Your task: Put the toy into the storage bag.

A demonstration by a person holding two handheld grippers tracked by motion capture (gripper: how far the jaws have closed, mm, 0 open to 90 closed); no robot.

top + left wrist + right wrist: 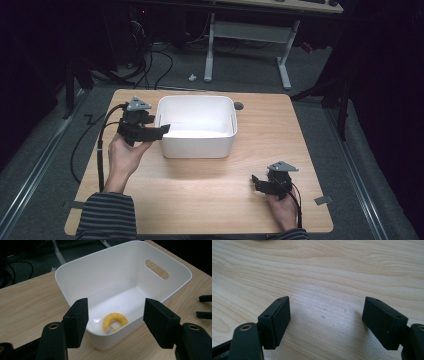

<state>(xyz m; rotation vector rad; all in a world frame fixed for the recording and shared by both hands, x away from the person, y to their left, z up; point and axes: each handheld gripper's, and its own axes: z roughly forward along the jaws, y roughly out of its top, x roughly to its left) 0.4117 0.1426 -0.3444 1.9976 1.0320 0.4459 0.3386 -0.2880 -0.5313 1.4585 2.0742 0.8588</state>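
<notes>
A: We see a white bin (197, 127), smooth plastic with rounded corners and a slot handle in one end wall, on a pale wood-grain table (210, 185).

B: And in the left gripper view we find a yellow ring (115, 322), matte and doughnut-shaped, with a pastel striped patch on one side. It lies on the bin's floor, near the wall closest to us.

A: Our left gripper (162, 130) hangs at the bin's left rim, its blocky black jaws spread wide and holding nothing.

B: Our right gripper (256, 182) sits low over bare tabletop, well apart from the bin, jaws likewise parted and empty.

A: Around us: a striped sleeve (106, 217), black cables (100, 150) trailing off the left edge, a small grey disc (238, 106) just behind the bin.

B: Beyond the table we see grey carpet and a white desk frame (247, 37).
</notes>
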